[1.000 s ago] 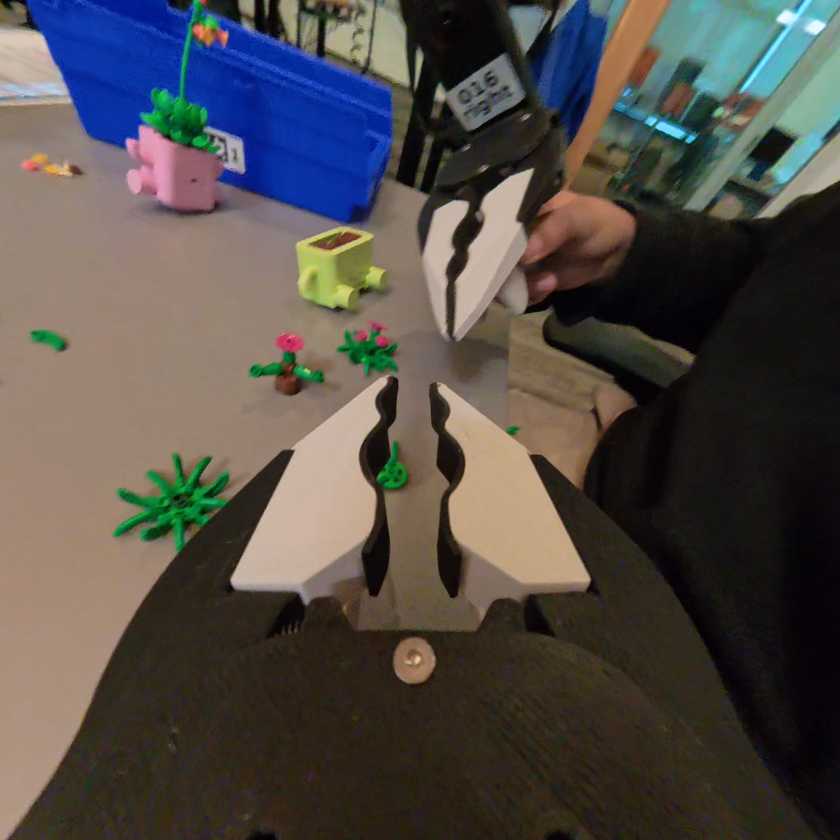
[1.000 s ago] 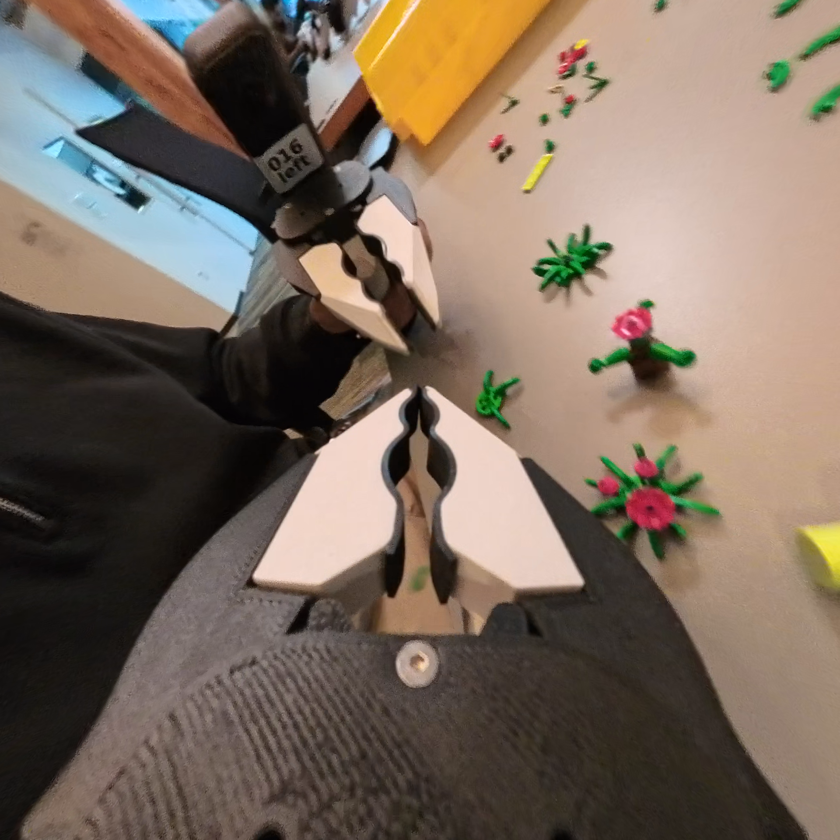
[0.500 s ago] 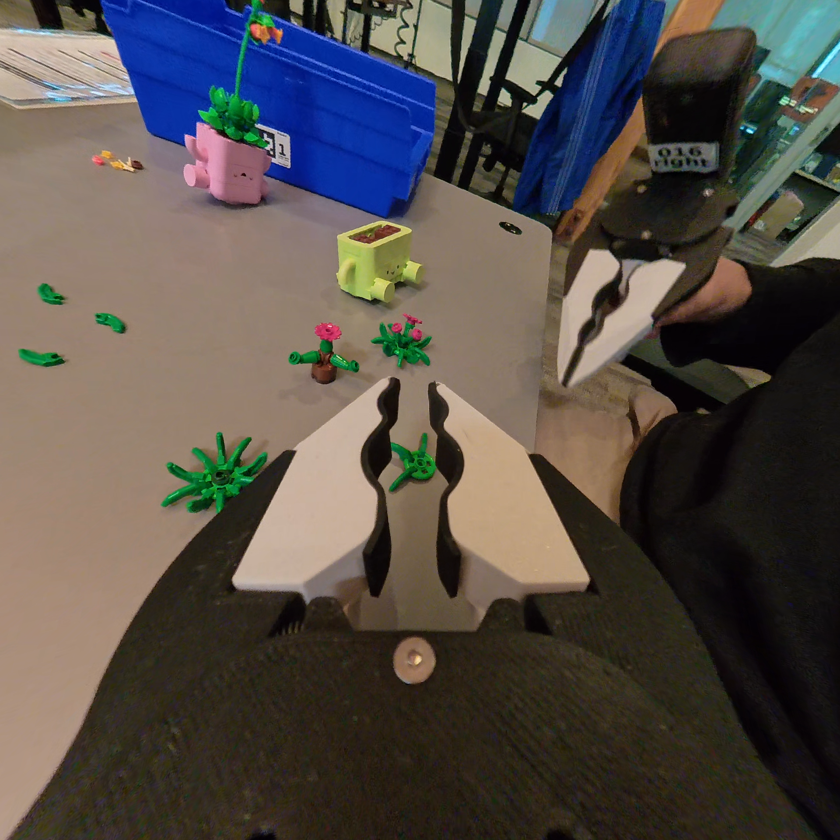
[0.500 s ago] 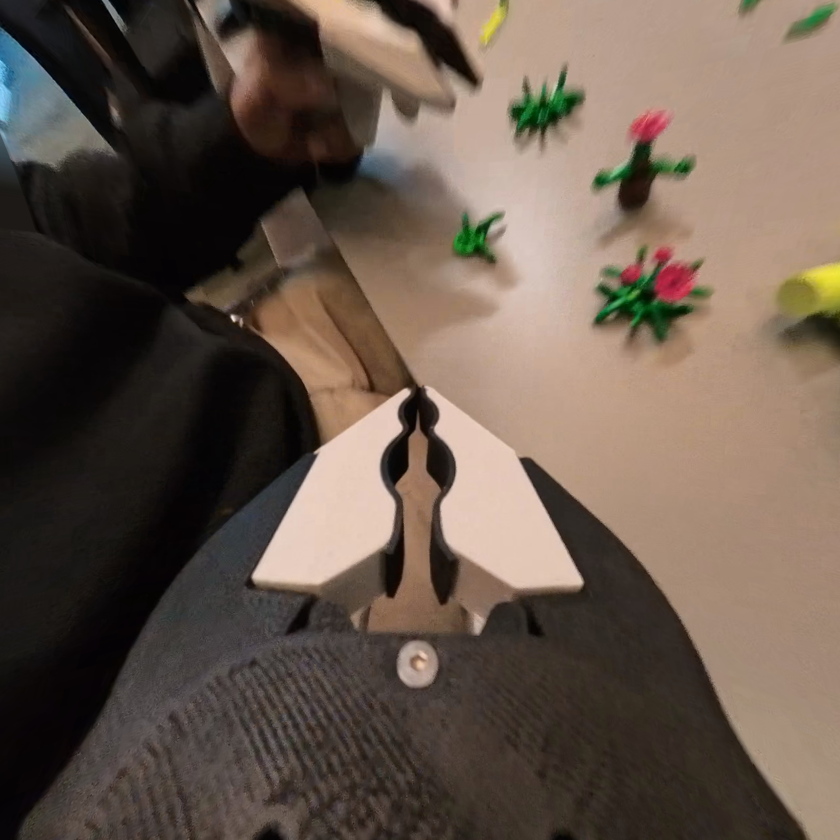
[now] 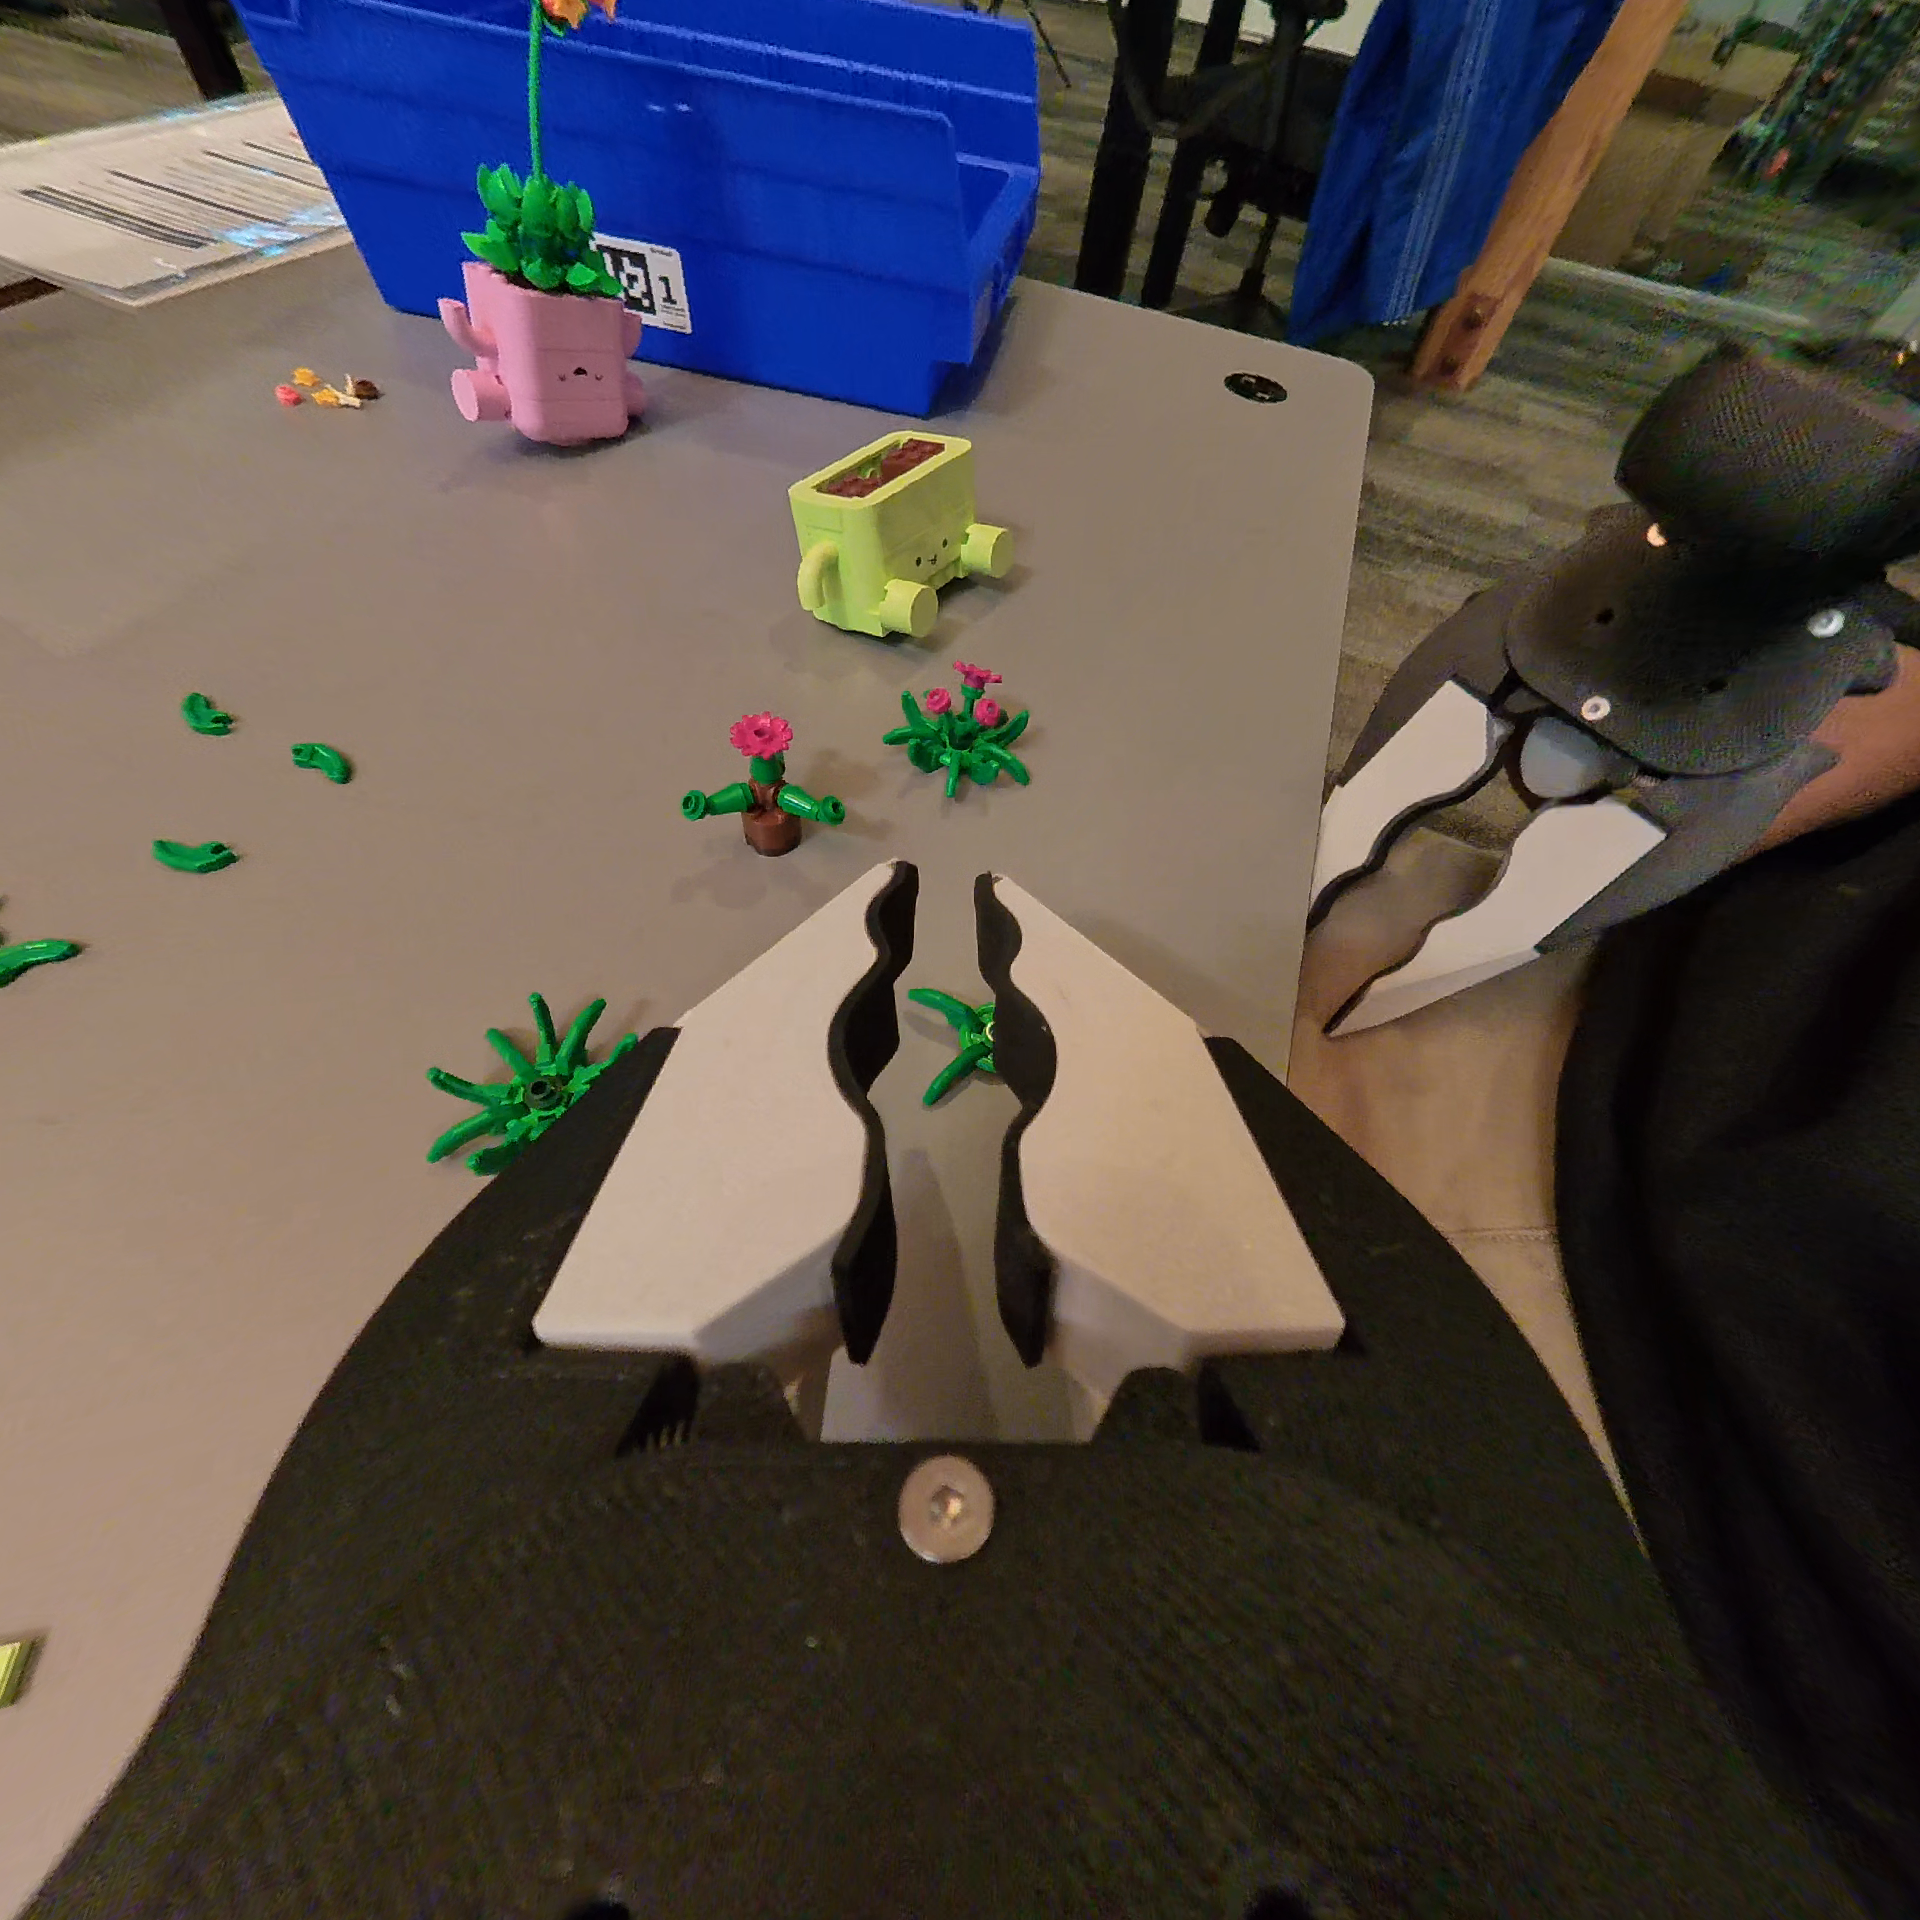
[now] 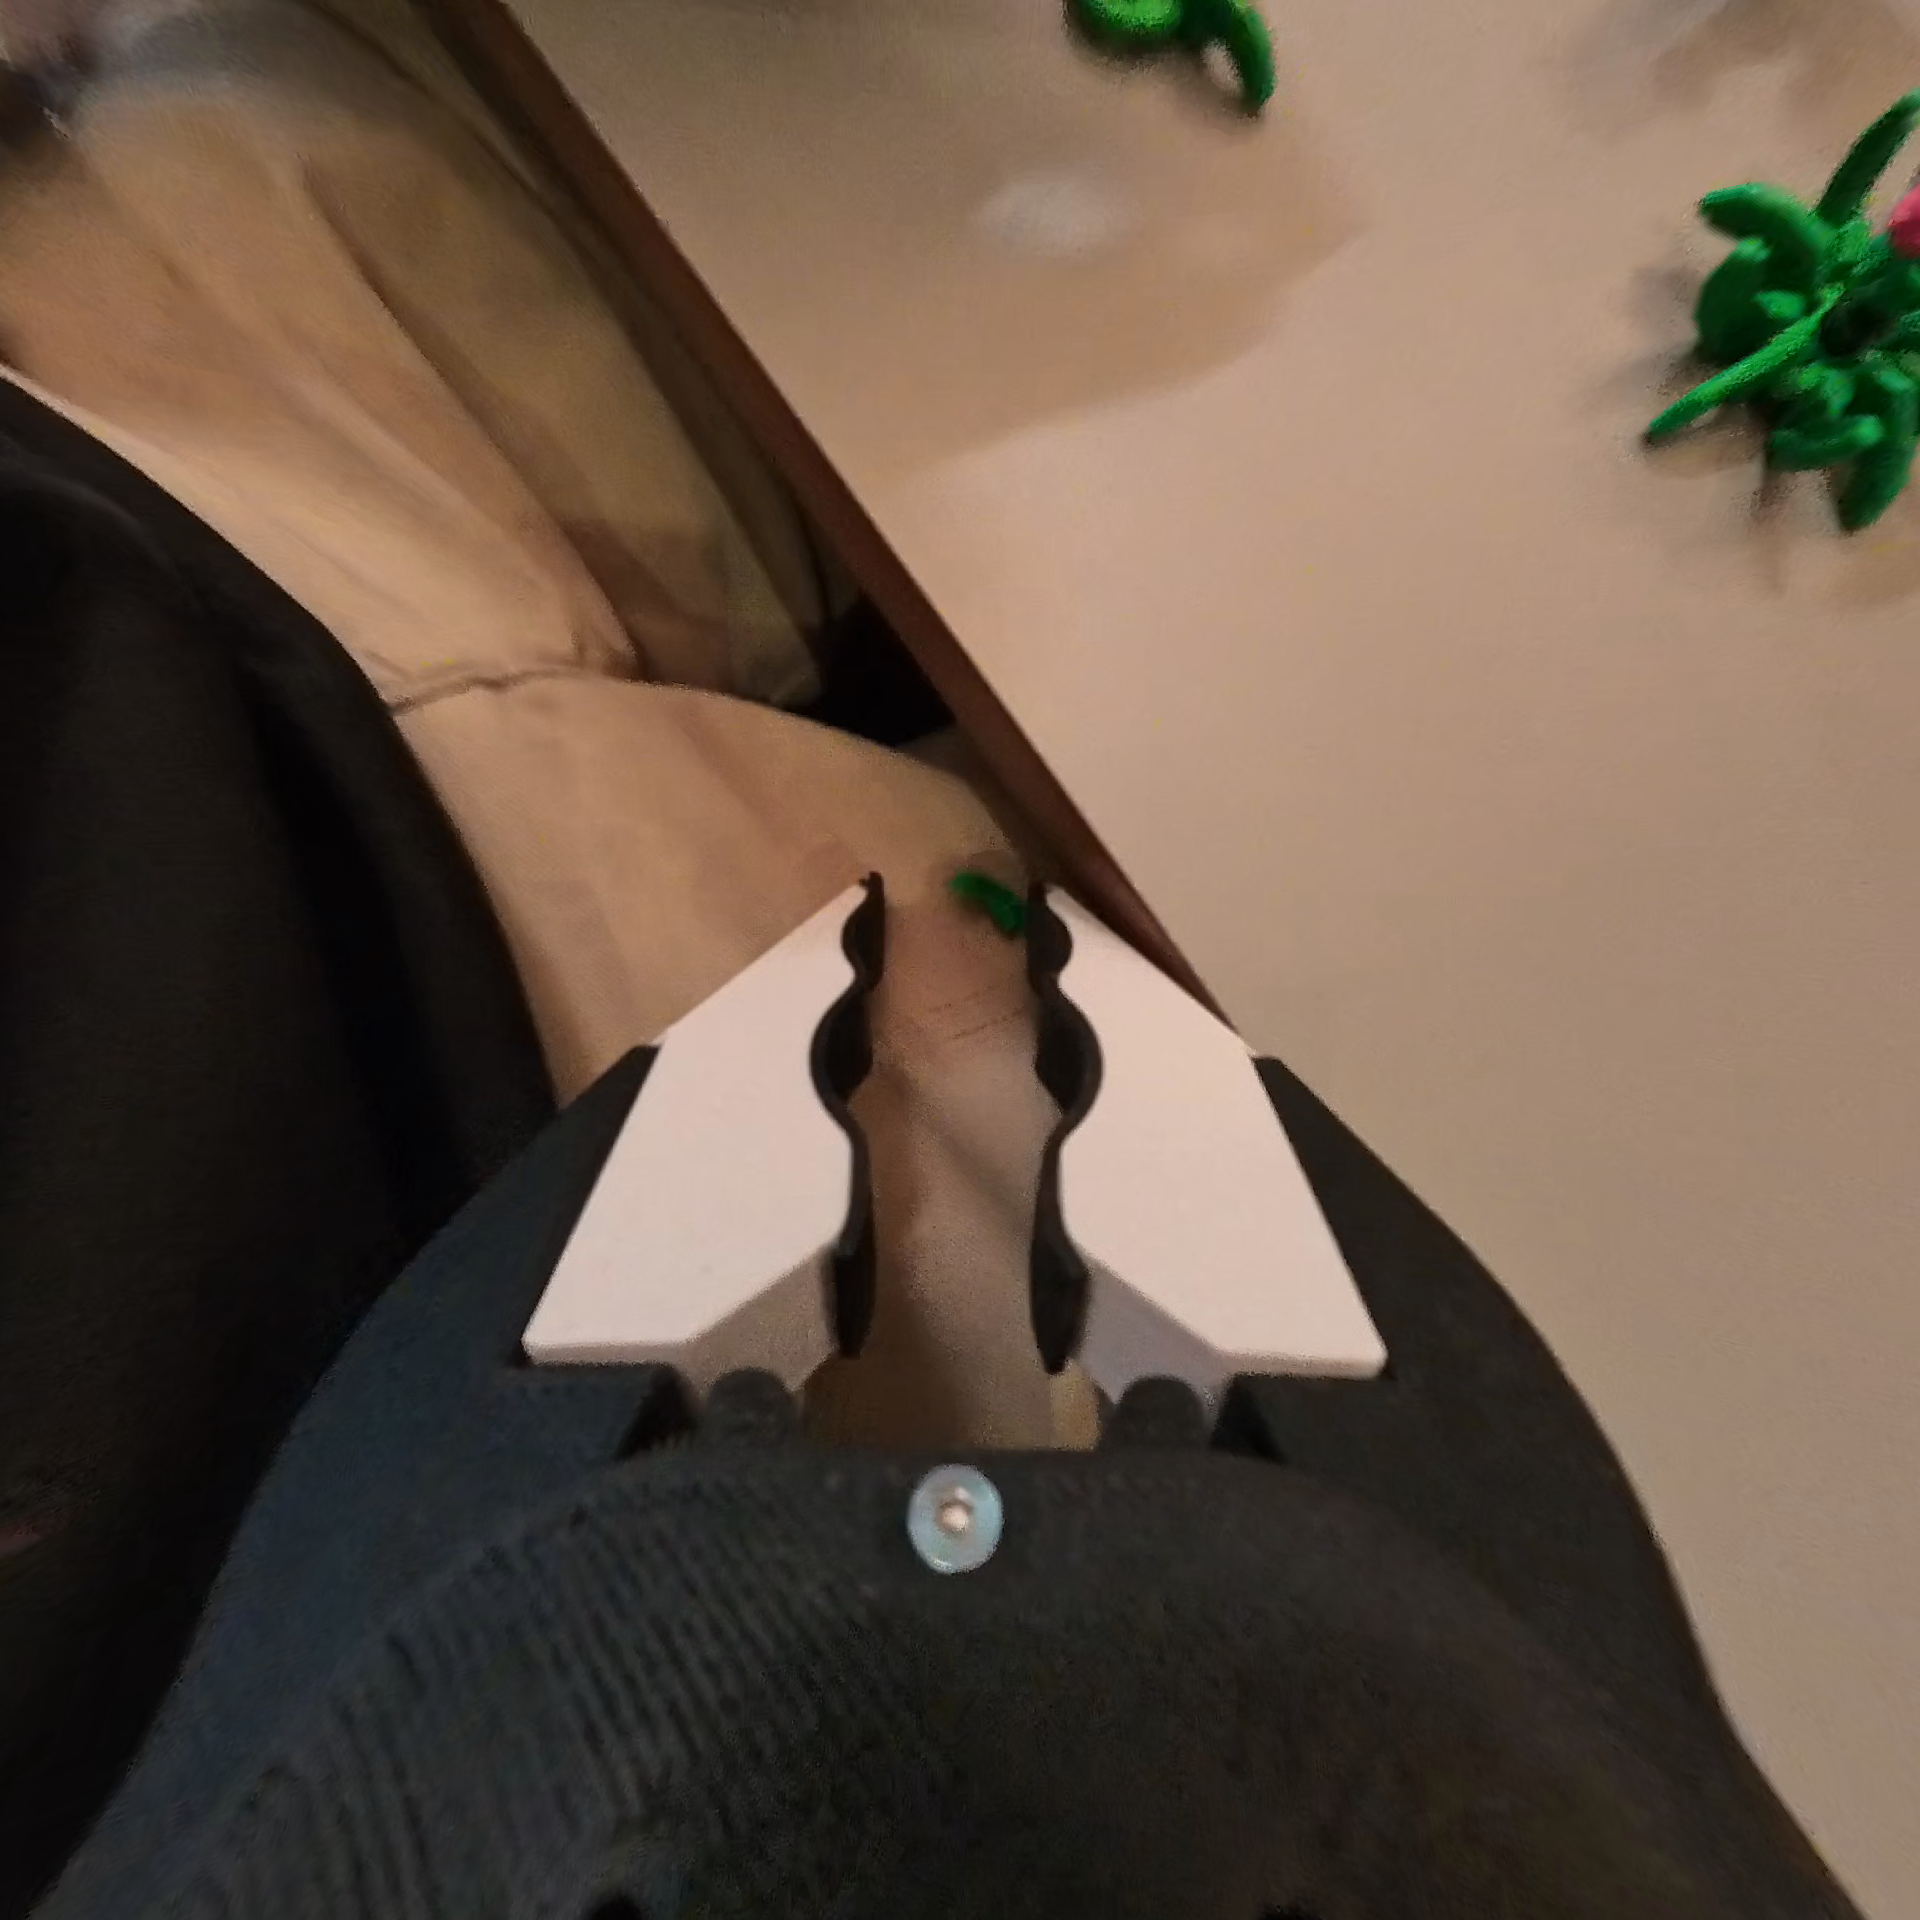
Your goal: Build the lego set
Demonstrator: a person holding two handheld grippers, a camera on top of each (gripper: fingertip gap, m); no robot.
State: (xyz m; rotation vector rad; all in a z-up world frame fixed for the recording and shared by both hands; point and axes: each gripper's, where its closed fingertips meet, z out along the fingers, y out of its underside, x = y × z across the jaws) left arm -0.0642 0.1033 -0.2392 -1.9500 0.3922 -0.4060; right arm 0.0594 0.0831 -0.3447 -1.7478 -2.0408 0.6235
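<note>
My left gripper is open and empty, low over the grey table, with a small green leaf piece lying between its fingers. Ahead stand a pink flower on a brown base, a leaf cluster with pink flowers and a lime-green pot. My right gripper is open, below the table's edge over a beige lap. A tiny green piece lies there by its right fingertip. The right gripper also shows in the left wrist view, off the table's right edge.
A pink pot with a tall plant stands before a blue bin at the back. A large green leaf piece and loose green curved pieces lie to the left. The leaf cluster also shows in the right wrist view. A dark sleeve fills the right side. Tip to tip, the grippers are about 15 cm apart.
My right gripper has dropped from above the table to below its edge, over the lap, and has opened. My left gripper has stayed open over the small green leaf piece.
</note>
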